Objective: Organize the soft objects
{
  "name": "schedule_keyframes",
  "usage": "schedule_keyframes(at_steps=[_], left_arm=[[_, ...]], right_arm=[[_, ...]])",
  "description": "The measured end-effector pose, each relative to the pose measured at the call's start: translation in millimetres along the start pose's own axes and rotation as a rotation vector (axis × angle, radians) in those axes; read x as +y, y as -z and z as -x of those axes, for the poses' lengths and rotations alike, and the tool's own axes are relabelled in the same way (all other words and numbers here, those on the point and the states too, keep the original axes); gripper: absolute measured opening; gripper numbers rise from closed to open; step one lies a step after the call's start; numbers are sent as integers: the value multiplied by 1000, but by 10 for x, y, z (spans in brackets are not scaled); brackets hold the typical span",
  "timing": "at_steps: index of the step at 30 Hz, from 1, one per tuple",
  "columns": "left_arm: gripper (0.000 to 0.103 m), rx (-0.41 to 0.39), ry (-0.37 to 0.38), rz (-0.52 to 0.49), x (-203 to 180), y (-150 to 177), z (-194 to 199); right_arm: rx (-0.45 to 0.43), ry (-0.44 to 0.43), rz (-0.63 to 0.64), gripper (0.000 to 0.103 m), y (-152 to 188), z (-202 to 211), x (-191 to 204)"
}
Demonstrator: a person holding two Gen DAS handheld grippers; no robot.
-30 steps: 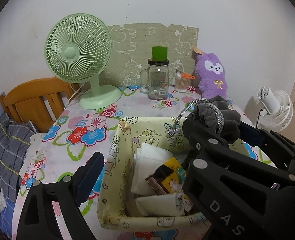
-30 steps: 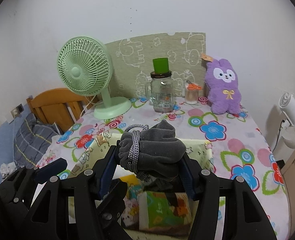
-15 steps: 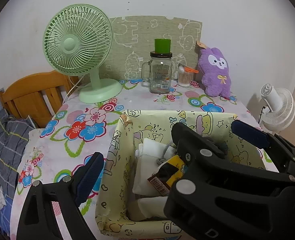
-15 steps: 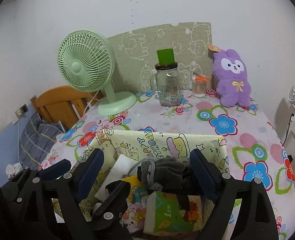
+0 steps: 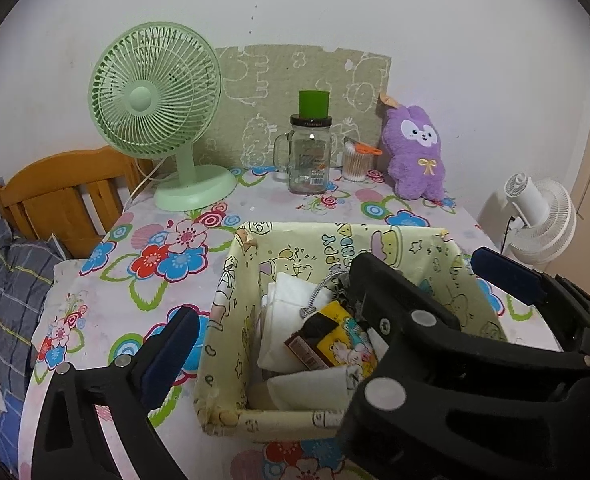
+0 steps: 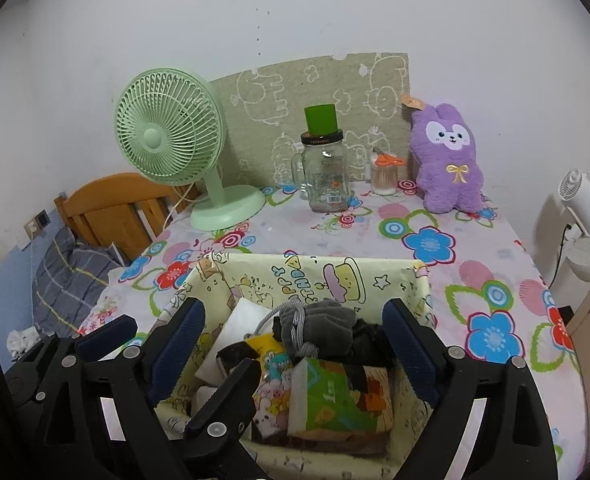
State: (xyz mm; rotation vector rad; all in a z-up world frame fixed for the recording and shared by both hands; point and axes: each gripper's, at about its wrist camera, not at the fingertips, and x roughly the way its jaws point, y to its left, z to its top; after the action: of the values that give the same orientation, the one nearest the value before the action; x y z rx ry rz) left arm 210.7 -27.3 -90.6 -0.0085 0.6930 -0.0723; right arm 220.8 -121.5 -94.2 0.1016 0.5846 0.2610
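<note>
A grey drawstring pouch (image 6: 319, 324) lies in the yellow cartoon-print basket (image 6: 315, 276) on top of a green tissue pack (image 6: 335, 404), a yellow snack packet (image 6: 271, 364) and white folded cloths (image 5: 291, 320). My right gripper (image 6: 295, 332) straddles the pouch with its jaws opening, and the pads are clear of it. My left gripper (image 5: 295, 316) hangs over the basket's left wall (image 5: 231, 312), jaws opening, nothing held. Its right finger is hidden behind the right gripper (image 5: 419, 264). A purple plush rabbit (image 6: 447, 160) leans on the wall at the back right.
On the flowered tablecloth (image 5: 167, 256) behind the basket stand a green fan (image 5: 155, 92), a glass jar (image 5: 309, 160) with a green cup on it, and a cotton-swab tub (image 5: 355, 164). A white fan (image 5: 535, 216) stands off the right edge. A wooden headboard (image 5: 55, 188) is at left.
The right gripper held the grey pouch above the basket, then its jaws spread and the pouch dropped in. The left gripper stayed put.
</note>
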Motion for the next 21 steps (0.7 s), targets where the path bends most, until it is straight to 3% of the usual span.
schedule_keyframes(at_steps=[17, 21], left_arm=[[103, -83, 8, -5, -5, 98, 642], [103, -103, 2, -9, 5, 117, 796]], right_arm=[[-82, 66, 16, 100, 93, 743, 111], [-97, 120, 17, 101, 105, 903, 115]])
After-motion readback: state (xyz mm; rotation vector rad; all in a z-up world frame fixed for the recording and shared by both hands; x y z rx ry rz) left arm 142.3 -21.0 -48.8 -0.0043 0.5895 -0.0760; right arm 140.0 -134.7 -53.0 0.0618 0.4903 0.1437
